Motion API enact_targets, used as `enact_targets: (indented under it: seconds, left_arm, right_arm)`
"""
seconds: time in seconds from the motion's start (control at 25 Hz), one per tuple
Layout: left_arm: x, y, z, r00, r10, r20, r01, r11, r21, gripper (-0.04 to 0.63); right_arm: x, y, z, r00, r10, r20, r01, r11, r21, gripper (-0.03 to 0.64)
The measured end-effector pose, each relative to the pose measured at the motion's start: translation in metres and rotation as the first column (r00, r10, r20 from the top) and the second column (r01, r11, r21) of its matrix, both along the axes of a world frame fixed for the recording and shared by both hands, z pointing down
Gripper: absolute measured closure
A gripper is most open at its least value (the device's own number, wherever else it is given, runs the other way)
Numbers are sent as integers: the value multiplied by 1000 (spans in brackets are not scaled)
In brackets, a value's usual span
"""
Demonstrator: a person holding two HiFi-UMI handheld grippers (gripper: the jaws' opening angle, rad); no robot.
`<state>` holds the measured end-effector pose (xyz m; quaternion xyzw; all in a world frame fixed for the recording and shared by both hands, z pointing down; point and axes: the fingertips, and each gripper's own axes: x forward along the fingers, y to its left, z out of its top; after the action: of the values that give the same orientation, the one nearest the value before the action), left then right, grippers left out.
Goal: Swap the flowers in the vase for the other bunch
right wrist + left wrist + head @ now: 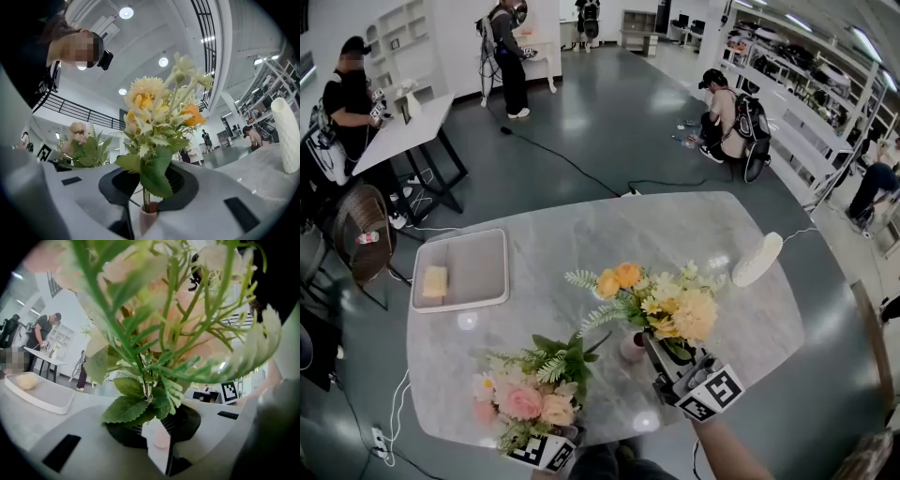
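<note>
The yellow bunch [661, 298] stands upright near the front edge of the desk [581, 234]. The fingers of the right gripper [670, 361] are closed on its stem low down. In the right gripper view the stem's foot enters the mouth of the small pink vase [632, 347], which sits just beside those fingers. The pink bunch [525, 398] is out of the vase, held upright nearby to the left with the left gripper [157, 446] closed on its stems. The likeliest trouble is the vase tipping. It looks narrow and light under a broad, top-heavy head of flowers, so a sideways push on the stem, or letting go before the stem is fully seated, could topple it. The two bunches are near enough that their leaves might snag. Further out, a tray [478, 272] holds one pale yellow block [435, 281]. A white ribbed vase [757, 260] stands well apart at the right with nothing showing from its top.
</note>
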<state>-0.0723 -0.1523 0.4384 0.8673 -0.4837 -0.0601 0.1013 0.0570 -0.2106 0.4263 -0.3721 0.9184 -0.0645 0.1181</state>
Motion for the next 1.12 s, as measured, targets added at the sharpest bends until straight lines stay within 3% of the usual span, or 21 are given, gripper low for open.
enact_targets:
  seconds: [1.12]
  left_arm:
    - [-1, 2, 0, 1000, -23, -13, 23, 1000, -18, 531]
  right_arm:
    - [1, 3, 12, 997, -7, -71, 6, 1000, -14, 498]
